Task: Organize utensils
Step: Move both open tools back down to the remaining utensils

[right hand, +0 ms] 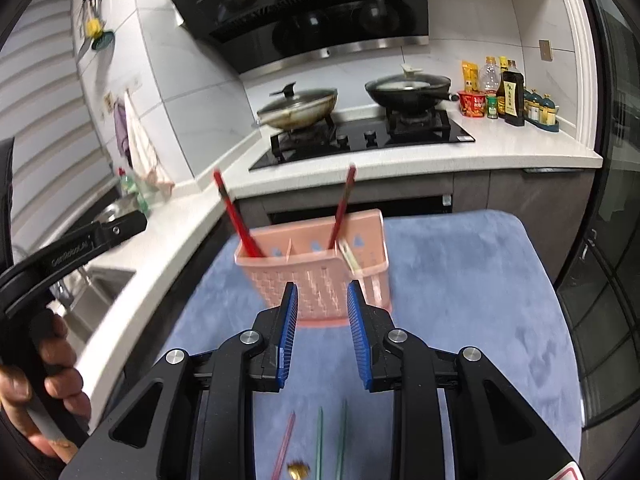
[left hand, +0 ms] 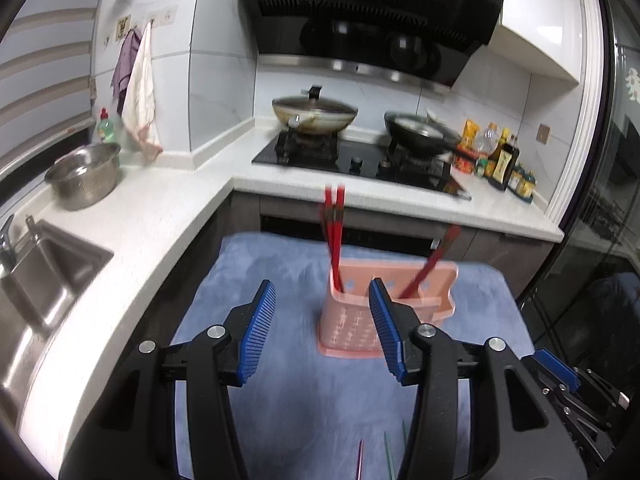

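Observation:
A pink plastic utensil holder [left hand: 352, 320] [right hand: 316, 276] stands on a blue cloth [left hand: 304, 412] [right hand: 460, 300]. Red chopsticks [left hand: 334, 232] [right hand: 236, 216] lean in its left compartment; another red chopstick [left hand: 430, 262] [right hand: 342, 208] leans further right. My left gripper [left hand: 322, 330] is open and empty, just in front of the holder. My right gripper [right hand: 322, 334] is open and empty, also close in front of it. A pink chopstick [right hand: 285, 444] [left hand: 360, 460] and two green chopsticks [right hand: 330, 440] [left hand: 389, 454] lie on the cloth under the grippers.
White counter [left hand: 152, 216] wraps left and behind. Steel sink [left hand: 44, 280], colander bowl [left hand: 84, 176], stove with two pans [left hand: 316, 114] [right hand: 408, 88], sauce bottles [right hand: 508, 96]. A small gold object [right hand: 298, 470] lies on the cloth. The left gripper's body and the hand holding it [right hand: 52, 384] show at left.

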The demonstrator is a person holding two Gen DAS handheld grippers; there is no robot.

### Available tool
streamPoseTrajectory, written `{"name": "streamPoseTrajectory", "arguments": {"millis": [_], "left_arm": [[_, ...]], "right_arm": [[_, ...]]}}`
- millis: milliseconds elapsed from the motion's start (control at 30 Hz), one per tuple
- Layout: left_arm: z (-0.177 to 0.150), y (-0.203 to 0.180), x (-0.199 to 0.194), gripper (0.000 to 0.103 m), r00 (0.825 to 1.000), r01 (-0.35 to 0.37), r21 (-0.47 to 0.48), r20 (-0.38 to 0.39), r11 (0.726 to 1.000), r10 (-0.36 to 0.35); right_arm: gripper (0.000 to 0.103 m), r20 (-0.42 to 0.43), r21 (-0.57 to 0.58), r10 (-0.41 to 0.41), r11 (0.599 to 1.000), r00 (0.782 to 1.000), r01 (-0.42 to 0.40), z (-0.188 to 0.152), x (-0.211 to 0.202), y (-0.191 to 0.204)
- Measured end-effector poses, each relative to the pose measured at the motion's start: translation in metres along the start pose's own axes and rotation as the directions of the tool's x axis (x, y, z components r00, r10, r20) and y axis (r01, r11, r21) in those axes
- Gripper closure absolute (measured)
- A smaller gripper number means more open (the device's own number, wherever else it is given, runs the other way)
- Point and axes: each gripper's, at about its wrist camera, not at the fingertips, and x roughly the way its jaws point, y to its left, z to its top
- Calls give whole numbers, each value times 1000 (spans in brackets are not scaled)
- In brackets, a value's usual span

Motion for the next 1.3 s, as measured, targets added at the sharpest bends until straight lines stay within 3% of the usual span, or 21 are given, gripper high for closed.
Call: {"name": "streamPoseTrajectory", "arguments": {"millis": [367, 700, 933, 1300], "left_arm": [[-95, 9, -9, 56, 987, -36, 15, -153, 999, 38], [-183, 13, -14, 56, 951, -32, 30, -307, 999, 39], [-222, 12, -20, 51, 930, -30, 56, -363, 998, 49], [-249, 12, -27, 46, 915, -13, 59, -402, 998, 35]], "right_arm": [[77, -151, -60, -74, 996, 986, 65, -104, -14, -8], [77, -266, -88, -99, 993, 959, 78, -181, -16, -3], [77, -318, -79, -95, 994, 943, 73, -211, -12, -2], [77, -352, -76, -76, 996, 933, 53, -230, -9, 2]]}}
